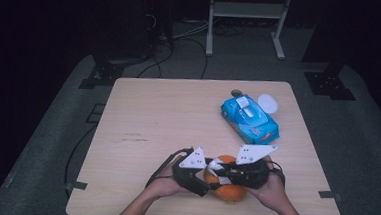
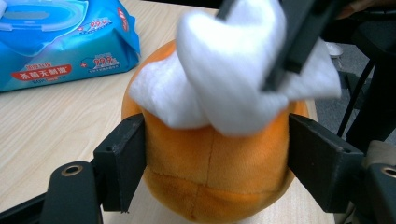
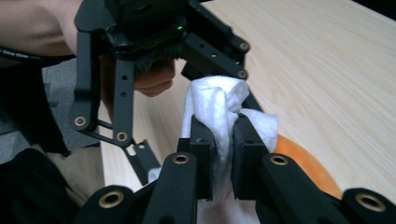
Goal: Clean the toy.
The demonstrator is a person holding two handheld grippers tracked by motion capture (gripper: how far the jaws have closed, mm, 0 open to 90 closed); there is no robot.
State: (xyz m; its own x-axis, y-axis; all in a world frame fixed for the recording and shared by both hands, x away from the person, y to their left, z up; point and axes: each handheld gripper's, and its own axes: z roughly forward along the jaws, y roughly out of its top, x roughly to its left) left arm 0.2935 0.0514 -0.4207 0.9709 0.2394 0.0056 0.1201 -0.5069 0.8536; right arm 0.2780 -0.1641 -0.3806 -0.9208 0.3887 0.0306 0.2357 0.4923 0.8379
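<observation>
- Near the front edge of the wooden table (image 1: 143, 109), we hold an orange plush ball (image 1: 231, 191) between our two grippers, just ahead of our hands.
- Our left gripper (image 2: 215, 161) has its jaws clamped on the ball's two sides; in the left gripper view the black pads press into the orange fabric at left and right, and a stitched seam runs down the ball's middle.
- The ball sits on the table top, with the jaws holding it at about mid-height.
- Our right gripper (image 3: 223, 140) has its jaws closed tight on a white wipe (image 3: 224, 105), which is bunched up and pinched between the two pads.
- From the left gripper view, the wipe (image 2: 224, 70) lies draped over the top of the ball and touches it, with the right gripper reaching in from above.
- From the high view, the two grippers meet over the ball, the left gripper (image 1: 194, 170) at its left and the right gripper (image 1: 247, 171) at its right, with the white wipe (image 1: 216, 164) between them.
- Farther back on the table, well apart from the ball, lies a blue pack of wet wipes (image 1: 250, 119) with its lid flipped open.
</observation>
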